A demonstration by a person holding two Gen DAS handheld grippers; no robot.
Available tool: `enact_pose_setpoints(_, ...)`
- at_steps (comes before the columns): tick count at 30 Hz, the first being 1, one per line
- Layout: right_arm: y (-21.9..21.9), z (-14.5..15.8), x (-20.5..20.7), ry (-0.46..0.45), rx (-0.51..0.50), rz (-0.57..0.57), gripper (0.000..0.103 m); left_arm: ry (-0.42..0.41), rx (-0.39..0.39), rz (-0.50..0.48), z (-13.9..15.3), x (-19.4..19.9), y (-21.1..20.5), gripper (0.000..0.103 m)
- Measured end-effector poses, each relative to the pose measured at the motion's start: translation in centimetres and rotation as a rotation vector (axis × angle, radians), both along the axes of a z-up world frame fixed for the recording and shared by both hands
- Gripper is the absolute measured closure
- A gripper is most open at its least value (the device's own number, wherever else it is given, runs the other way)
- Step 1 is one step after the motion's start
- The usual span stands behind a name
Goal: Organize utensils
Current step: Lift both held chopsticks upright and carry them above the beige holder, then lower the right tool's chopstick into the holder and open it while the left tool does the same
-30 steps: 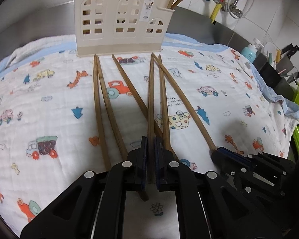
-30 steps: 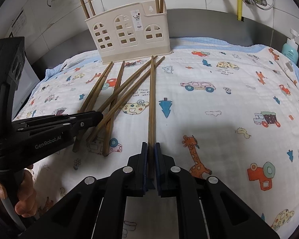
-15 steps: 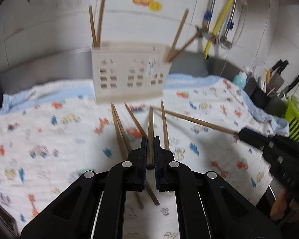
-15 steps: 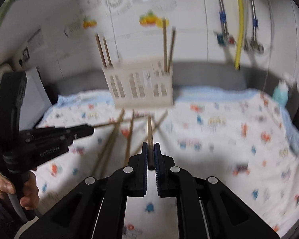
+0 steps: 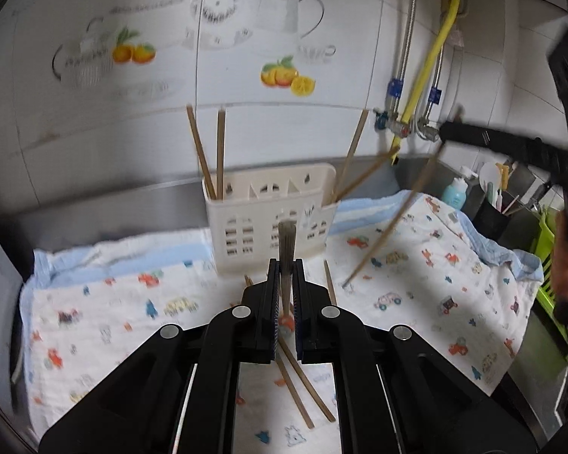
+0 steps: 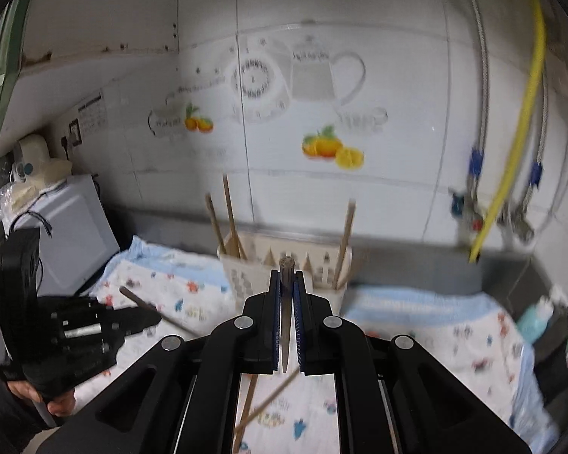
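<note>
White tiled wall (image 6: 397, 75) bears teapot and orange decals (image 6: 331, 147). Yellow hose (image 5: 433, 72) and braided metal pipes (image 6: 479, 75) descend at right. Grey steel backsplash (image 5: 113, 208) runs below. White appliance (image 6: 72, 234) occupies the left corner.

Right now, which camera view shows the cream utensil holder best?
The left wrist view: the utensil holder stands whole and fairly sharp, compartments visible. In the right wrist view it is blurred and partly hidden behind the right tool.

My feeds are evenly lit and fairly bright, without glare. Both fisheye views bend hard toward black corners. Motion blur smears the tiled wall (image 6: 322, 75) at twelve o'clock and the patterned cloth (image 6: 473, 340) at four o'clock; near black parts stay sharp.
</note>
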State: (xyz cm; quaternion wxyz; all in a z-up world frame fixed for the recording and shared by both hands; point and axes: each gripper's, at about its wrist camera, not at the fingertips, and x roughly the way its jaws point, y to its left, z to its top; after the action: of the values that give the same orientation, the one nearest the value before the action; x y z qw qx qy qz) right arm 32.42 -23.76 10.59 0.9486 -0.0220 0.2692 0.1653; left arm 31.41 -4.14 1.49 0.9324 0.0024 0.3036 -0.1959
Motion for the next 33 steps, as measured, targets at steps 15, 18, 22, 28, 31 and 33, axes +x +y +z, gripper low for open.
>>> enact_pose_setpoints(15, 1.2, 5.3, 7.3, -0.131, -0.074, -0.096, 0.097, -0.150, 0.002, -0.010, 7.5, 2.1, -0.2, 0.097)
enact_pose_setpoints(18, 1.2, 3.4, 9.0, -0.094, -0.072, -0.099, 0.097, -0.216, 0.003, -0.002, 9.9, 2.4, -0.6, 0.097)
enact_pose_setpoints(22, 1.3, 0.8, 10.6, -0.048, -0.075, -0.105, 0.097, -0.303, 0.007, 0.011, 12.5, 2.8, -1.1, 0.097)
enact_pose_setpoints(28, 0.9, -1.6, 11.8, 0.000, -0.062, -0.108, 0.097, -0.349, 0.046, 0.067, 13.4, 5.6, -2.0, 0.097)
enact_pose_setpoints(31, 0.7, -2.0, 11.9, 0.006, -0.061, -0.107, 0.097, -0.324, 0.050, 0.091, 12.3, 7.7, -2.0, 0.097)
enact_pose_setpoints(33, 0.7, -2.1, 11.9, 0.004, -0.064, -0.104, 0.097, -0.300, 0.054, 0.119, 11.2, 9.3, -1.8, 0.097)
